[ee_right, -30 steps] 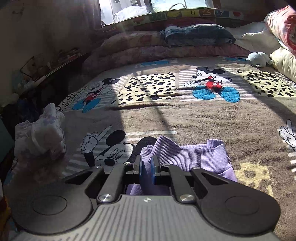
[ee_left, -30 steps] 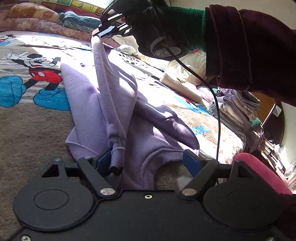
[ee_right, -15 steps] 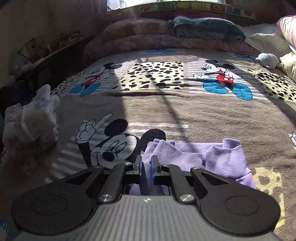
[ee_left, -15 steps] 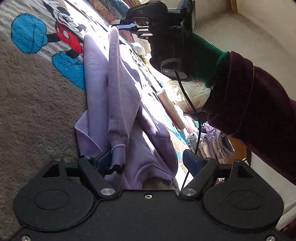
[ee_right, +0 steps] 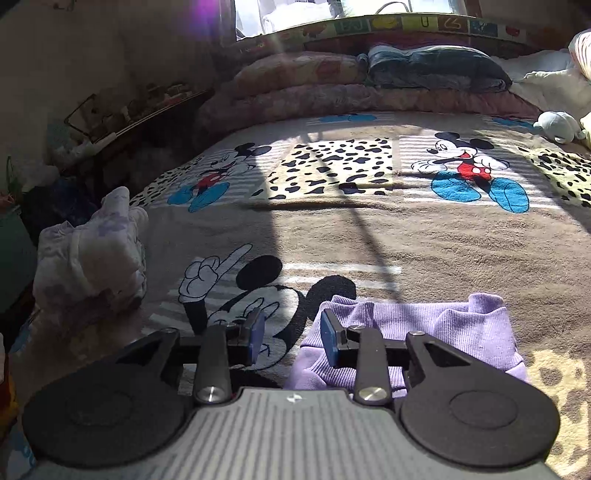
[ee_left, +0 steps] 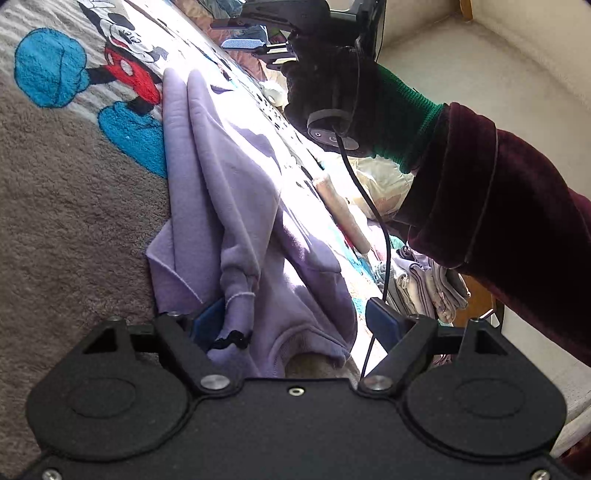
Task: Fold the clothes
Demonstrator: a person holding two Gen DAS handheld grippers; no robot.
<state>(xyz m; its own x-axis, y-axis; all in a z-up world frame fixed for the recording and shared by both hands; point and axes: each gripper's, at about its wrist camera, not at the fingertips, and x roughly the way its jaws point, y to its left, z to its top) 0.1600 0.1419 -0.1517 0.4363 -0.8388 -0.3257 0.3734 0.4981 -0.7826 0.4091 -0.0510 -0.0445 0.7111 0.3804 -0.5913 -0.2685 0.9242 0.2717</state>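
Observation:
A lilac sweatshirt [ee_left: 236,192] lies stretched along the cartoon-print blanket [ee_left: 66,206]. Its sleeve cuff [ee_left: 236,295] rests against the inner pad of my left gripper [ee_left: 295,323], which stands wide open around the near end of the garment. At the far end a gloved hand [ee_left: 325,92] holds my right gripper [ee_left: 236,34] just above the cloth. In the right wrist view my right gripper [ee_right: 291,332] is open with nothing between its pads. The sweatshirt's ribbed hem [ee_right: 424,325] lies on the blanket beside and under the right finger.
A stack of folded clothes [ee_left: 424,280] sits at the bed's edge to the right. A crumpled pale garment [ee_right: 88,258] lies at the left edge, a soft toy [ee_right: 557,125] at the far right. Rolled bedding [ee_right: 436,70] lines the back under the window.
My right gripper has opened and let go of the sweatshirt's hem, which now lies on the blanket. My left gripper has tilted and stays open.

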